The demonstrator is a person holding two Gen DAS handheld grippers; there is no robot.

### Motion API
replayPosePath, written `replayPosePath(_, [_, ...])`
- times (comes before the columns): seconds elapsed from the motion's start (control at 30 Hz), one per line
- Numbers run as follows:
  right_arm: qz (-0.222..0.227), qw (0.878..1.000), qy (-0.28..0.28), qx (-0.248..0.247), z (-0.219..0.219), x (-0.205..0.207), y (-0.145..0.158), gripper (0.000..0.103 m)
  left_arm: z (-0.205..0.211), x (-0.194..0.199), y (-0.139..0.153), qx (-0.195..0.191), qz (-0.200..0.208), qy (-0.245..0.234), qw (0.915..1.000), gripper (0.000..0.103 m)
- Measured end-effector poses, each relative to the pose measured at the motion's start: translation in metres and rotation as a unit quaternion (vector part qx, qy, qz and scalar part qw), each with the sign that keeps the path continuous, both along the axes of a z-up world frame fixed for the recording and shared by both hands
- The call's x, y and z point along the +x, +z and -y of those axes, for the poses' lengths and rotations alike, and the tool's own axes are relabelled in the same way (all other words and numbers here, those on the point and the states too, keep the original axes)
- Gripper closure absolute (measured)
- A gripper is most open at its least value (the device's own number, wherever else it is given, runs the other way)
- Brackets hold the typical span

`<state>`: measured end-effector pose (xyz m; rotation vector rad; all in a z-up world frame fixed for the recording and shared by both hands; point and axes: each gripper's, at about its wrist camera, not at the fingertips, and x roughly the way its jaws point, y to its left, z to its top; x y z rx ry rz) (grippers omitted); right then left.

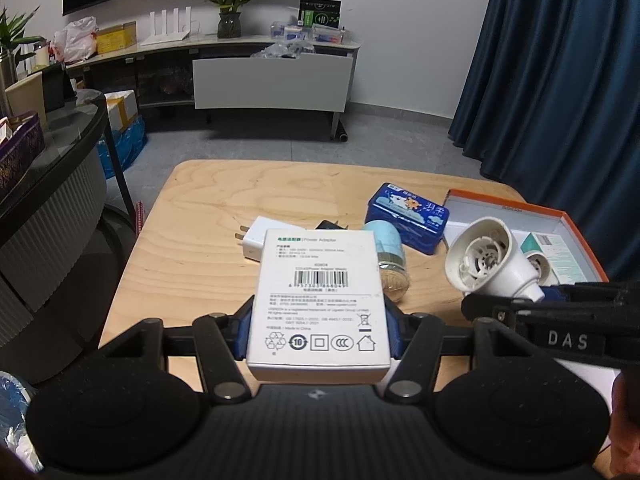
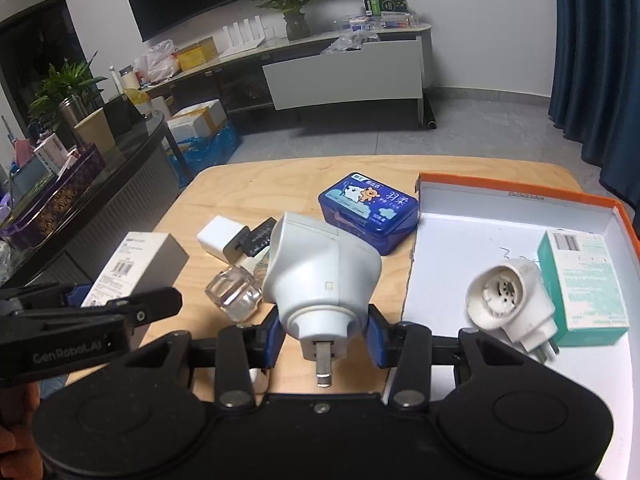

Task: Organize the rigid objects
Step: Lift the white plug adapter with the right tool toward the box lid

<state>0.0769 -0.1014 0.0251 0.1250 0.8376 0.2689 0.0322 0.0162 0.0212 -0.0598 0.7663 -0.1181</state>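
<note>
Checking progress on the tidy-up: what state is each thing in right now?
Left claw: shut on the white box.
Right claw: shut on a white plug heater.
Second plug heater: lying in the tray.
Teal box: in the tray.
Blue tin: closed, on the table.

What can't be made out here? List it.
- Left wrist view: power adapter box hides most of the glass bottle.
- Left wrist view: second white plug-in device sits mostly behind the held one.
- Right wrist view: teal box print is blurred.
</note>
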Motion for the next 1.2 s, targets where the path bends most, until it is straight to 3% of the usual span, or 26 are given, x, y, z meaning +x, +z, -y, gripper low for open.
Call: replayPosePath(1.2, [0.016,0.999,-0.034,0.006,0.024,-0.049,0.015,0.052,0.021,-0.018,0.007,0.002,0.011,-0.02,0.9997,0.043])
